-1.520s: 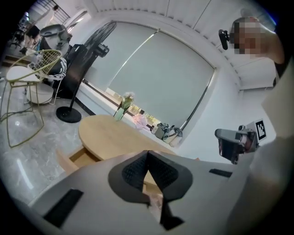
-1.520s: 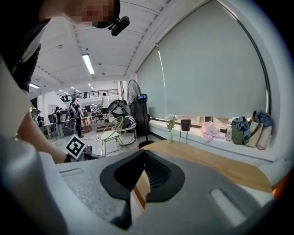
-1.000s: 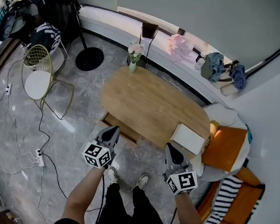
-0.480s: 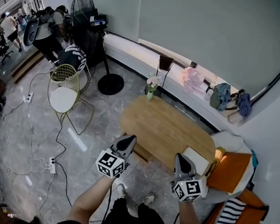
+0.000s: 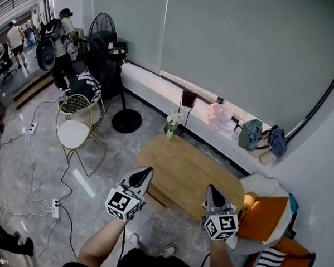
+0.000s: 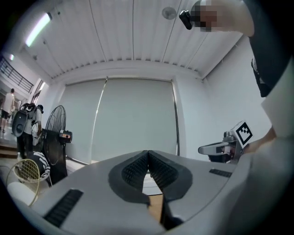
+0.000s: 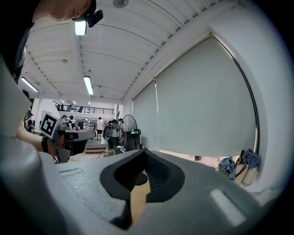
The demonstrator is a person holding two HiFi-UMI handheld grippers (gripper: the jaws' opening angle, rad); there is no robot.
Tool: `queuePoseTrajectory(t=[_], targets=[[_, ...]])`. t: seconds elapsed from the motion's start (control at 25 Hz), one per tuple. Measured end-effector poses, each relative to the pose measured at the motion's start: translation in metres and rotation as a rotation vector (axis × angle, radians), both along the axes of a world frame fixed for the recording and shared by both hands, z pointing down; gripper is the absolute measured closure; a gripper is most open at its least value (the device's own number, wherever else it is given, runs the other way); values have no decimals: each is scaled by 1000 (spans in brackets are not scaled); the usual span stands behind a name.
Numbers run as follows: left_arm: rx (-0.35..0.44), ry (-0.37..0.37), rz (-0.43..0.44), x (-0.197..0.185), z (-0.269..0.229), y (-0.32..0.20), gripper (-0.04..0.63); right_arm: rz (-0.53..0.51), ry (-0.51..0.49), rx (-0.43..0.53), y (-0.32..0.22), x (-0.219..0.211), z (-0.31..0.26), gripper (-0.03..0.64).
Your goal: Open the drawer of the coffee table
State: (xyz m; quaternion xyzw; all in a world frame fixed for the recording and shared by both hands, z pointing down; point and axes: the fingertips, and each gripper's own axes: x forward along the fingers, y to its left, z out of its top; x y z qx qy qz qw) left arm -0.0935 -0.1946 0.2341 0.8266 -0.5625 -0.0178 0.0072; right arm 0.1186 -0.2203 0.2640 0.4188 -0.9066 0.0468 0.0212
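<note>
- The coffee table [image 5: 190, 171], an oval wooden top, lies in the lower centre of the head view. Its drawer [image 5: 159, 195] juts out from under the near left edge, partly open.
- The left gripper [image 5: 146, 172] is held just left of the drawer and clear of it, its jaws pressed together tip to tip with nothing in them.
- The right gripper [image 5: 210, 188] hangs over the table's near right edge, its jaws likewise closed and empty.
- A small vase of flowers [image 5: 170, 125] stands at the table's far left end.
- A wire chair [image 5: 75, 128] with a white seat sits at centre left, with a standing fan [image 5: 107, 43] behind it at the upper left.
- A low ledge [image 5: 158, 85] along the wall carries a pink cloth [image 5: 219, 117] and bags [image 5: 250, 134].
- An orange cushion [image 5: 263, 218] lies at the lower right.
</note>
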Motion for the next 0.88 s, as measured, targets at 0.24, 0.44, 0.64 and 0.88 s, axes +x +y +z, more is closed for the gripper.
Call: queuePoseTrajectory(t=[0.24, 0.44, 0.64, 0.88], targets=[[68, 8, -56, -4, -42, 19, 588, 31, -16, 51, -1, 23, -18, 612], [113, -16, -100, -10, -65, 35, 588, 64, -21, 62, 3, 45, -20, 612], [179, -56, -149, -14, -86, 60, 588, 100, -2, 69, 10, 71, -16, 612], [212, -110, -161, -13, -94, 92, 588, 153, 16, 78, 18, 95, -12, 612]])
